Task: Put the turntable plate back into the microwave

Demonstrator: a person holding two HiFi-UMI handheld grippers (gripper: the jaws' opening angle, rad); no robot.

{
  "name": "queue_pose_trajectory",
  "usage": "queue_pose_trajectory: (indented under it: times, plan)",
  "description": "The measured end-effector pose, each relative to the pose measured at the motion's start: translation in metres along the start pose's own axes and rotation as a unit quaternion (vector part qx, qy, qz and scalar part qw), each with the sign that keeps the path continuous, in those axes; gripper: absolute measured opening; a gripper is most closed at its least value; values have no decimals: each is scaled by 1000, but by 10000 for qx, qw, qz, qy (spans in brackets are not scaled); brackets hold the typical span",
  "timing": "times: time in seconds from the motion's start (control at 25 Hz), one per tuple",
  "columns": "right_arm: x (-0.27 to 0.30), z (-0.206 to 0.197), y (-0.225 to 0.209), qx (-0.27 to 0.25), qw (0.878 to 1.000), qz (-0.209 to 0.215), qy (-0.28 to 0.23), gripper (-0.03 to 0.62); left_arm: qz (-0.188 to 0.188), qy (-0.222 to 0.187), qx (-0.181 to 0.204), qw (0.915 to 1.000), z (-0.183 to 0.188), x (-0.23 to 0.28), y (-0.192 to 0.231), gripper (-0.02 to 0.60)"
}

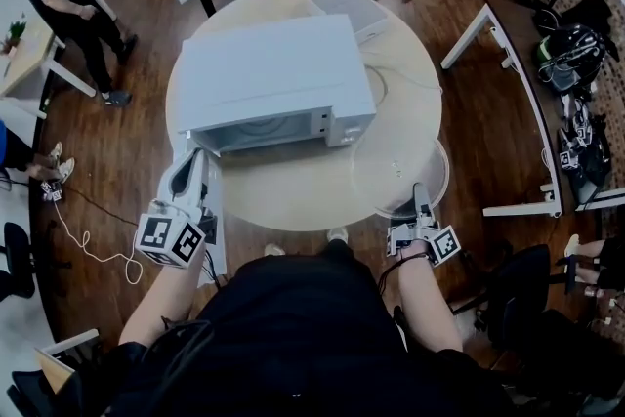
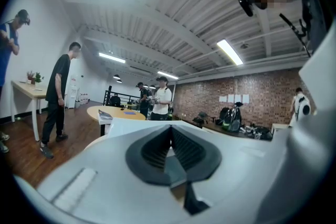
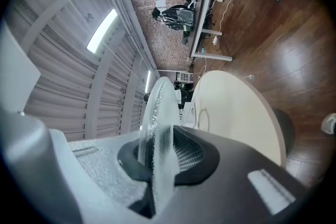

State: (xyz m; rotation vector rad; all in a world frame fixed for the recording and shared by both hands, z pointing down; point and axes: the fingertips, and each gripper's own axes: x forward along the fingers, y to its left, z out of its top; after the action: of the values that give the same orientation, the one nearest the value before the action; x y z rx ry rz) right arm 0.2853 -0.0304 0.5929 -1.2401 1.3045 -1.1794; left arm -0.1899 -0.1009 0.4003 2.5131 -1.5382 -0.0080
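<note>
The right tongs [image 1: 420, 198] [image 3: 160, 157] are clamped on the rim of the clear glass turntable plate [image 1: 398, 173] [image 3: 156, 113]. The plate is held out over the near right edge of the round tabletop [image 1: 293, 200], right of the white microwave [image 1: 273, 78]. The left tongs [image 1: 193, 161] [image 2: 169, 136] are closed, tips together and empty. They sit by the microwave's near left corner, just left of its open door [image 1: 216, 234].
</note>
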Motion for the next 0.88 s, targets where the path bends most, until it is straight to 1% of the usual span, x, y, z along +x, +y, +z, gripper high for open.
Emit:
queue_pose_trajectory:
  times: [0.28, 0.52, 0.72, 0.88]
  plan:
    - [-6, -6, -1, 104, 9998, -14, -149, 34, -169, -26, 74, 9998, 2, 3, -6, 6]
    - [-6, -8, 3, 109, 9998, 12, -190, 35, -204, -59, 62, 9998, 7, 5, -2, 6]
    - [-6, -9, 5, 110, 9998, 5, -194, 35, -216, -126, -57, 9997, 11, 4, -2, 6]
    - [-7, -10, 5, 147, 9996, -4, -228, 35, -254, -125, -18, 9996, 12, 4, -1, 6]
